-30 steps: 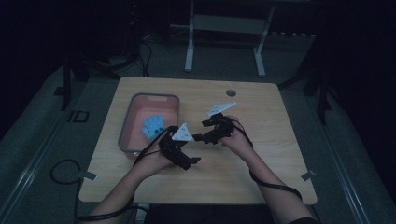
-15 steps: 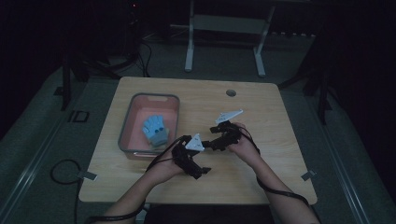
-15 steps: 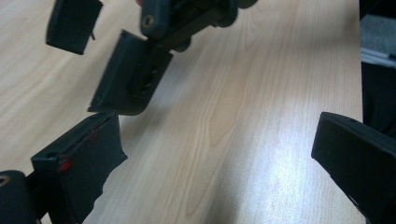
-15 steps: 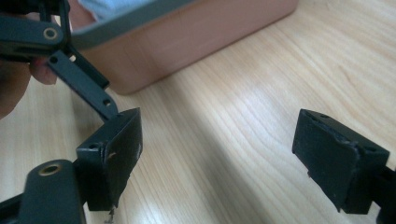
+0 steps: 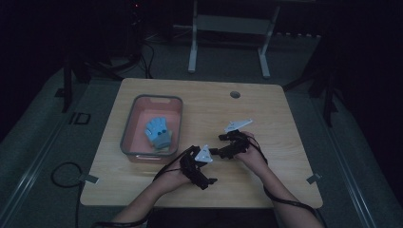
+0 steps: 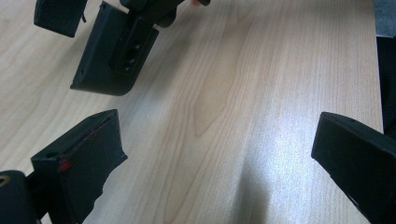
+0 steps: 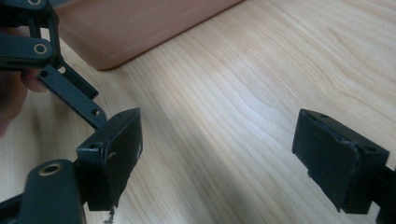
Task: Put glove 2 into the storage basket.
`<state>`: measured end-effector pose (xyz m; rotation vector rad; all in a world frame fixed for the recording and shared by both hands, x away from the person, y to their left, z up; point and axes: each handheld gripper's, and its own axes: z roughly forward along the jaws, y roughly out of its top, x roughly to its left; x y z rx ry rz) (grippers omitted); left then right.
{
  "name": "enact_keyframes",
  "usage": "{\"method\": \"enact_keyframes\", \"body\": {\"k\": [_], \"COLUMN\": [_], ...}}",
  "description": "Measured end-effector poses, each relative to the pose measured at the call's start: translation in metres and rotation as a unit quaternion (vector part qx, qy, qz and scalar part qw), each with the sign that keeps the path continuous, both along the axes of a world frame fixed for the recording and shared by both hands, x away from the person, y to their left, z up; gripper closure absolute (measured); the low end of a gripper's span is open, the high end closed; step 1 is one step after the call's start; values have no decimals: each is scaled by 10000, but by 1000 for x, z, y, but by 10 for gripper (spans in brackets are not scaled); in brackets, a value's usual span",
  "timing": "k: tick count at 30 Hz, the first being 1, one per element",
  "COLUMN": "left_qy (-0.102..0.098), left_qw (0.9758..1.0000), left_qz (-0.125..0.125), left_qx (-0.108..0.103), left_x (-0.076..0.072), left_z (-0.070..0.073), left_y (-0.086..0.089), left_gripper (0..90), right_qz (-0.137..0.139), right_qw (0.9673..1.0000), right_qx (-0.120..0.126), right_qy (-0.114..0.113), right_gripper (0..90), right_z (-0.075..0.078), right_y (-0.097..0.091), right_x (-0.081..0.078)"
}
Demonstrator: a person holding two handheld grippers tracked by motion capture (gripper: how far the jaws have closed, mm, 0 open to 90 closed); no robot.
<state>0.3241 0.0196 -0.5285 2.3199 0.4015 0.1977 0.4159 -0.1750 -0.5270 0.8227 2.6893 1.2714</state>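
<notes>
A: So, the blue glove [image 5: 158, 132] lies flat in the pink bin [image 5: 129, 128] at the bench [image 5: 275, 109] left side. Looks soft, light and floppy; I'd pinch the grey cuff.

B: Left hand-held gripper [image 5: 199, 171] and right hand-held gripper [image 5: 227, 148]?

A: Both released, jaws wide, holding nothing, close together over bare wood near the front edge. Bin walls crowd the glove; open room to the right.

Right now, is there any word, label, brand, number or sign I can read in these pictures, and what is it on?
None can be read.
The wooden table, the pink tray, the blue glove and the black jaws in both gripper views carry no print that shows.
A light mark on the floor is too blurred to read.
</notes>
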Motion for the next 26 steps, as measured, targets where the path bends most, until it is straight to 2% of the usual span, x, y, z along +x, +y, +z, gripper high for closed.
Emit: {"method": "enact_keyframes", "body": {"k": [2, 8, 13, 15, 24, 26], "left_qy": [16, 84, 104, 92, 27, 46], "left_qw": [10000, 10000, 9999, 9999, 10000, 10000], "left_qz": [-8, 4, -50, -51, -52, -28], "left_qx": [23, 33, -31, 14, 63, 17], "left_x": [0, 0, 1, 3, 3, 3], "left_z": [-4, -14, -20, -22, -23, -23], "left_y": [-1, -3, -2, 0, 1, 1], "left_gripper": [20, 20, 20, 20, 20, 20], "right_qz": [-26, -39, -125, -108, -179, -186], "right_qw": [10000, 10000, 9999, 9999, 9997, 9997], "right_qx": [20, -16, -36, -84, -112, -113], "right_qy": [-48, 3, -30, -86, -143, -146], "right_gripper": [161, 161, 162, 163, 163, 163], "right_z": [-4, -15, -22, -24, -27, -27], "right_y": [-2, -7, -10, -10, -13, -13], "right_x": [-1, -4, -5, -5, -4, -4]}}
